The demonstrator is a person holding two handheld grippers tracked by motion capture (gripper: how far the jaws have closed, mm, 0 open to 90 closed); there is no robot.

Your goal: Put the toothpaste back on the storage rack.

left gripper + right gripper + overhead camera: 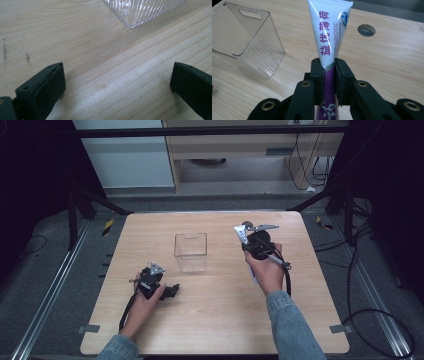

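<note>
While my right gripper [329, 75] clamps its jaws on a toothpaste tube [329, 32], the tube stands nearly upright above the wooden table [220, 320], crimped flat end uppermost. Its body is white with purple Chinese characters and the word "PROBIOTIC", turning purple where the pads pinch it. From above, the tube [241, 234] rises just right of the clear ribbed plastic box [191, 252], apart from it, over the table's right half. My right hand [267, 270] is raised off the table, forearm angled inward in a denim sleeve. My left gripper [117, 87] lies low near the front-left of the table, jaws spread wide over bare wood, grasping nothing; the box corner [140, 12] lies beyond them.
</note>
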